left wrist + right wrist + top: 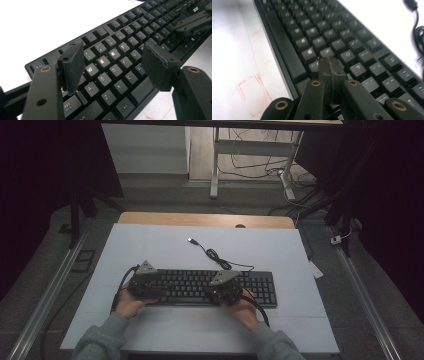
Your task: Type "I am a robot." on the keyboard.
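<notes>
Right gripper [331,65]: jaws pressed flat together, nothing between them, tips low over the keys near the space bar, touching or just above a keycap; cannot tell which. Left gripper [112,65]: jaws spread wide, nothing between them, hanging over the letter block around W, E, R, T and the rows below, pads apart from the keys.

Black keyboard [210,287] lying flat and lengthwise across the near middle of the white mat [150,245], both grippers over it, left one above its left end [142,281], right one near its middle [226,287]. Cable [220,259] running from the keyboard's far edge in a loose coil to an unplugged USB plug [191,240].

Step in hand, by judgement: key pressing, closed right tips serving as a single poking finger, left gripper waiting. Next move probably a short, straight push down onto one keycap, centred so the neighbours stay untouched, then a clean lift.

Faint red pen marks [249,87] on the mat near the keyboard's front edge. Wooden tabletop edge [205,219] beyond the mat. Grey sleeves [105,340] entering from below. Farther off, dim room, grey floor, metal rails at both sides, desk legs [215,165] and loose wires at the back.
</notes>
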{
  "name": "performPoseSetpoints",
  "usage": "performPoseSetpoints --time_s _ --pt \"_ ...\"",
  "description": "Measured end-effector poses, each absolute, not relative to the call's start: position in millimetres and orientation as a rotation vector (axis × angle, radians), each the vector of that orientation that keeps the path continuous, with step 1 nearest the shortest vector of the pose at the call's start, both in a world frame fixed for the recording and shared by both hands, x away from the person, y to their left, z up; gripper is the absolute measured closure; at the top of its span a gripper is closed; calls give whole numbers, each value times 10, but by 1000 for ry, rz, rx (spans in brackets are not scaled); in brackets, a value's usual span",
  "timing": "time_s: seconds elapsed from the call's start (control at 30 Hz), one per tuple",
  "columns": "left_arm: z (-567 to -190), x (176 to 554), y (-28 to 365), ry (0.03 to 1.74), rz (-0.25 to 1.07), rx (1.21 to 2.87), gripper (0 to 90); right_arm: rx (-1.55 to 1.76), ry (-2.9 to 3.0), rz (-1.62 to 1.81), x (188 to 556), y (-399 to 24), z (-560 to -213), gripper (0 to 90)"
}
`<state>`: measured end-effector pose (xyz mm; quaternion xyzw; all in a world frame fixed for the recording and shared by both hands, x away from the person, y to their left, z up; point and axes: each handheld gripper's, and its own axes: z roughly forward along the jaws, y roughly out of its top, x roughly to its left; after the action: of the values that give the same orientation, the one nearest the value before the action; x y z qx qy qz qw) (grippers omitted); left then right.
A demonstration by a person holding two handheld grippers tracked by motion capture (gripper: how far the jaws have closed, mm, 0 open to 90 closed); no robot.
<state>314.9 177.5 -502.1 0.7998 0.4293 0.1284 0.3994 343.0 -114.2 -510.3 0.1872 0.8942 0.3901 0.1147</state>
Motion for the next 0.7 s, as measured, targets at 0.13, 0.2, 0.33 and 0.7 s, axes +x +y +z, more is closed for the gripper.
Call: performPoseSetpoints --time_s 0.13,0.2,0.33,0.7 --pt "-5023 3150 1782 1089 326 2022 350 571 2573 1208 3447 -1215 -5046 896" --pt "-5023 3149 1781 1088 328 2023 350 592 2564 1219 3468 -1265 -5046 892" --pt "-5025 3146 1778 1086 332 2027 348 649 2529 1216 3500 -1358 -5062 697" --pt "-5025 3134 1790 1090 336 2024 347 719 2449 1244 3489 -1720 -5010 555"
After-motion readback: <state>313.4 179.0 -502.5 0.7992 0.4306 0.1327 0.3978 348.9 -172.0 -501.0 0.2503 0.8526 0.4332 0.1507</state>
